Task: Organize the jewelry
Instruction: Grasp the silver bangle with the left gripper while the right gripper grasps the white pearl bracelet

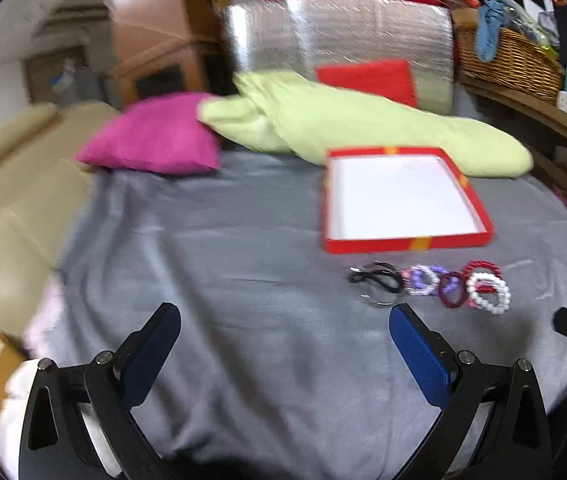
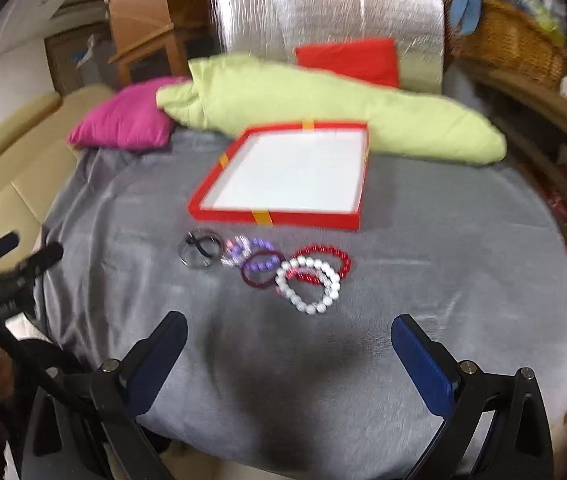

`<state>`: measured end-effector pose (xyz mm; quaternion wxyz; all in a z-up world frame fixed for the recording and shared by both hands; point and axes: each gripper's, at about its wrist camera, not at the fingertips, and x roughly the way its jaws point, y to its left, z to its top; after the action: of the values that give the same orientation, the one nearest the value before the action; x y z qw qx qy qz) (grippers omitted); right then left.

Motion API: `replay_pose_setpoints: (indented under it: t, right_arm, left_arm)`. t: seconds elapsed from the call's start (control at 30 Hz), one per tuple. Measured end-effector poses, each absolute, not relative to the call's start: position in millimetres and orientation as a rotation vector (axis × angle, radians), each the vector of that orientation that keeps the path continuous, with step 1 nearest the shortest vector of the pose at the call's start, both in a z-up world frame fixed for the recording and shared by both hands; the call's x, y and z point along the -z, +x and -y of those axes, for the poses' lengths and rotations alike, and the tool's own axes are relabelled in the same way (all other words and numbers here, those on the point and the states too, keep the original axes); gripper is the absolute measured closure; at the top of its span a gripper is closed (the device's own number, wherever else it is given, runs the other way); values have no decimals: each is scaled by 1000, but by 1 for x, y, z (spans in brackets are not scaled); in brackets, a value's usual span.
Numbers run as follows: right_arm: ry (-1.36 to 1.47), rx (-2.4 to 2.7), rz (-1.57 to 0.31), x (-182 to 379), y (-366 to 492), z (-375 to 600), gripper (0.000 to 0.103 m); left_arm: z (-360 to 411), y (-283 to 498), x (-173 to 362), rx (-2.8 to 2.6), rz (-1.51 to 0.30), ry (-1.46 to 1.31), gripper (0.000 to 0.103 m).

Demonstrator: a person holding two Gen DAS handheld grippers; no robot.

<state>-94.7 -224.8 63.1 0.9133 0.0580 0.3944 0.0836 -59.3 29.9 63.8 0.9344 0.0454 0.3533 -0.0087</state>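
A shallow red box [image 1: 403, 245] with a white inside lies on the grey cloth; it also shows in the right wrist view [image 2: 275, 218]. In front of it lie several bracelets in a row: a black and clear one [image 2: 200, 254], a purple bead one [image 2: 249, 250], a dark red bangle [image 2: 248, 278], a red bead one [image 2: 343, 258] and a white pearl one [image 2: 309, 286]. The row shows in the left wrist view too [image 1: 431, 286]. My left gripper [image 1: 283, 320] is open and empty, left of the bracelets. My right gripper [image 2: 289, 330] is open and empty, just short of them.
A grey cloth [image 2: 443, 280] covers the table. A light green cushion [image 2: 323, 108], a pink cushion [image 2: 123, 124], a red cushion [image 2: 351, 60] and a silver foil panel [image 2: 323, 12] lie behind the box. A wicker basket [image 2: 511, 40] stands back right, a beige sofa [image 2: 15, 168] left.
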Motion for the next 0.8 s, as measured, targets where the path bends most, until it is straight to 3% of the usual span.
replay_pose_setpoints:
  t: [0.13, 0.23, 0.3, 0.37, 0.47, 0.8]
  right_arm:
    - [185, -192, -889, -40, -56, 248, 24]
    - [250, -224, -918, -28, -34, 257, 47]
    - [287, -223, -938, -18, -19, 261, 60]
    - [318, -220, -948, -12, -12, 263, 70]
    - [300, -196, -961, -6, -4, 262, 71]
    - [434, -173, -1028, 11, 7, 285, 73]
  left_arm:
    - [-33, -10, -32, 98, -838, 30, 0]
    - [-32, 14, -16, 120, -886, 3, 0]
    - [-30, 27, -6, 148, -908, -13, 5]
    - [-28, 38, 4, 166, -929, -18, 24]
    - [-27, 60, 21, 191, -993, -30, 45]
    - [-15, 88, 34, 297, -1056, -142, 45]
